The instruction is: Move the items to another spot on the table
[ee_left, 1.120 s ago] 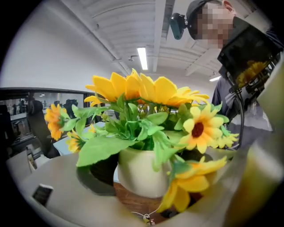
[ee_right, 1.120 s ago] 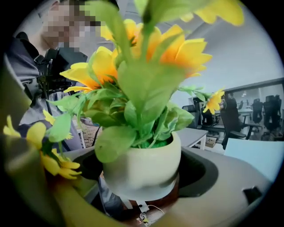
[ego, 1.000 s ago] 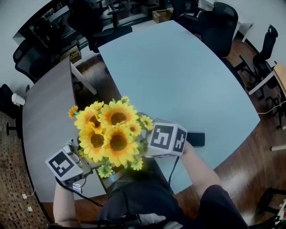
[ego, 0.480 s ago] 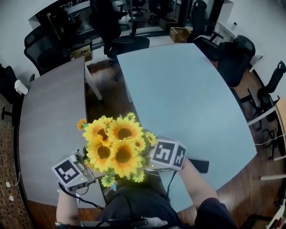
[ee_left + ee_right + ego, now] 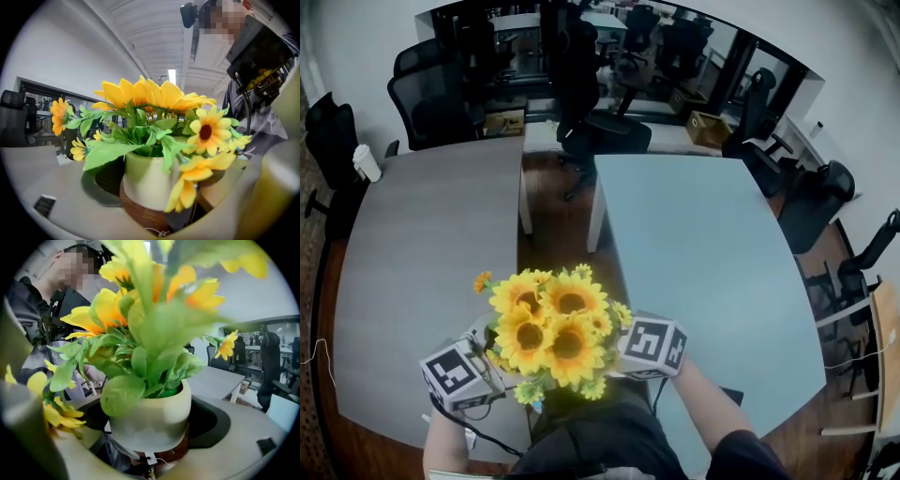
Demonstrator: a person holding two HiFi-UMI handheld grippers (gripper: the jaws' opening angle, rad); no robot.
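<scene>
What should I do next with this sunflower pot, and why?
Probably swing it over a tabletop and lower it. The left claw and right claw hold the flower pot seemingly above the gap between the grey table and the blue table, so nothing supports it.

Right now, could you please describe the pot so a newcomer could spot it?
Find the gap between the grey table and the blue table, nearest the person. The pot is held there between the left gripper and right gripper: cream above, brown below, crowned with sunflowers.
</scene>
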